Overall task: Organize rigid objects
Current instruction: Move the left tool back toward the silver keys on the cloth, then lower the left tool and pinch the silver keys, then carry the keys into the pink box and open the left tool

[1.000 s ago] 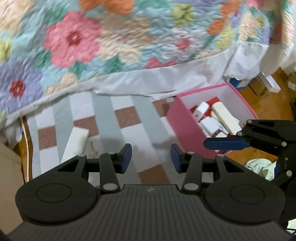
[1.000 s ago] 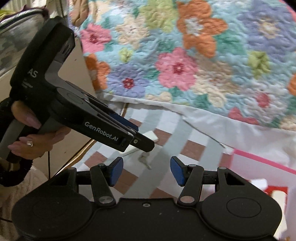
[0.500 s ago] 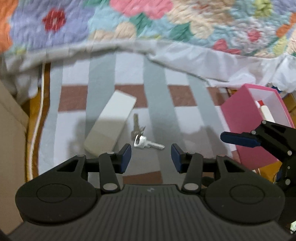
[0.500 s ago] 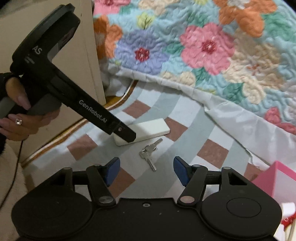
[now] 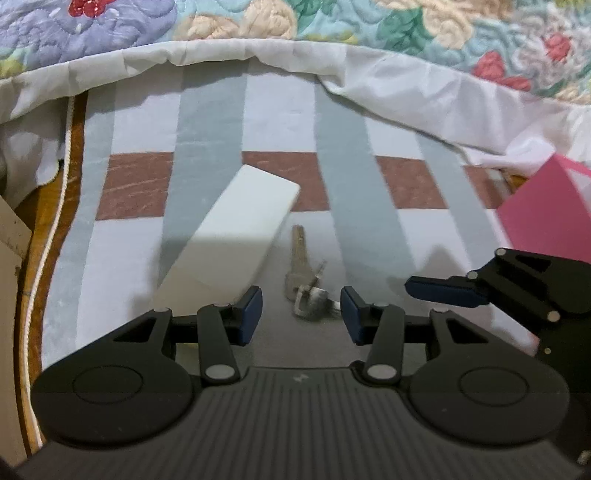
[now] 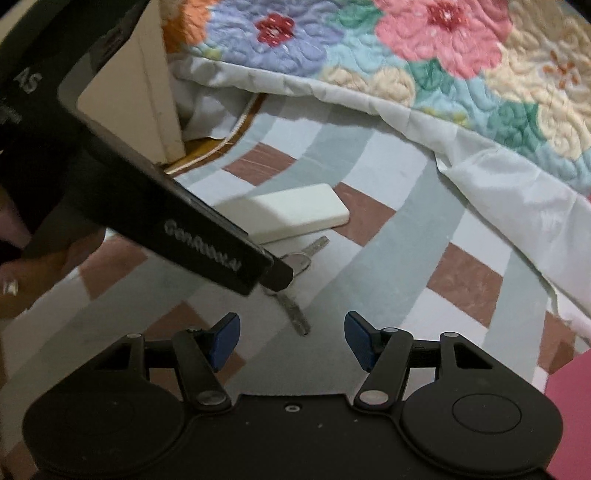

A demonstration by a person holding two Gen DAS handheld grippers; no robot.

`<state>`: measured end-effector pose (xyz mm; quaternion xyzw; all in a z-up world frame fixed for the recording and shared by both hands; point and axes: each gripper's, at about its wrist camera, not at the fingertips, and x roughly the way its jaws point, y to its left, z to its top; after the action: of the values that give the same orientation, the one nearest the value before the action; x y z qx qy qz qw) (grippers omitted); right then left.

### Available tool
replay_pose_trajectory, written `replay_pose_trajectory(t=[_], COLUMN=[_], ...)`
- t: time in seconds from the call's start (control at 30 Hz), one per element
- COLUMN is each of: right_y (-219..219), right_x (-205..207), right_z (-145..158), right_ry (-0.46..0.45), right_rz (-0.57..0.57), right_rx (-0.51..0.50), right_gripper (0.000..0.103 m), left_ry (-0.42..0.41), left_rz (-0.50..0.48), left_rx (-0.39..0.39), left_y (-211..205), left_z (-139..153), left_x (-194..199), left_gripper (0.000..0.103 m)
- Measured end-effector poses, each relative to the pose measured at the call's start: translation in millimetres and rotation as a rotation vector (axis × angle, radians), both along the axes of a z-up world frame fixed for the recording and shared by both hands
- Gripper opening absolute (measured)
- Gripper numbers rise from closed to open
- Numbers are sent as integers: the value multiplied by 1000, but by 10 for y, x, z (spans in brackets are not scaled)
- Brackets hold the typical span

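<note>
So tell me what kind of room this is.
Most likely a bedroom, seen at floor level beside a bed. A floral quilt with a white sheet hangs over a checked rug, where keys and a white box lie.

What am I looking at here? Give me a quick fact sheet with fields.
surface: checked rug beside a floral quilt
loose items: white box; keys beside it
container: pink box, at the rug's right edge
left gripper: open, hovering over the keys, nothing held
right gripper: open, empty, near the keys' tip
</note>
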<state>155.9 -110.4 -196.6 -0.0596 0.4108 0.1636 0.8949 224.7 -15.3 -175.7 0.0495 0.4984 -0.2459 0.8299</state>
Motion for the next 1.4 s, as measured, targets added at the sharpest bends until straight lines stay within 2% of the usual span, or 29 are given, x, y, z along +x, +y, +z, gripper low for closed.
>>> replay_pose_trajectory(t=[0.2,0.3,0.53,0.67,0.77,0.83,0.87,0.9,1.1,1.4], right_y=[21,33,109,126,114,86,59,26,-65,-136], right_x=[87,126,184,190,172,154,150,142,9,-224], right_z=[-140,-147,-178,-186,-162,-142,-134,-130,-78,170], right_ry=[-16,-32,-64,-77,-67,-59,-45,-30,-20,-44], right_rz=[1,-6,13,8,-5,-27,-36,-49,-87,-126], right_rx=[6,12,17,30,44,56,82,115,189,170], right_gripper=[67,67,67,65,49,24,19,5,3,3], left_ry=[-55,-92,-9,77,87,100,106,117,117,140], left_rz=[-22,-33,-7,7,13,12,9,8,-4,-5], left_rx=[22,46,-26,-140,-175,-205,-220,-244,-248,-308], left_y=[-123,-154,-58,12,36,69,84,101,94,107], left_z=[-117,-128,-99,-66,-10,24,36,54,99,299], left_x=[6,10,93,111,82,71,68,58,-38,-213], left_gripper=[43,23,20,20,20,20,20,20,20,19])
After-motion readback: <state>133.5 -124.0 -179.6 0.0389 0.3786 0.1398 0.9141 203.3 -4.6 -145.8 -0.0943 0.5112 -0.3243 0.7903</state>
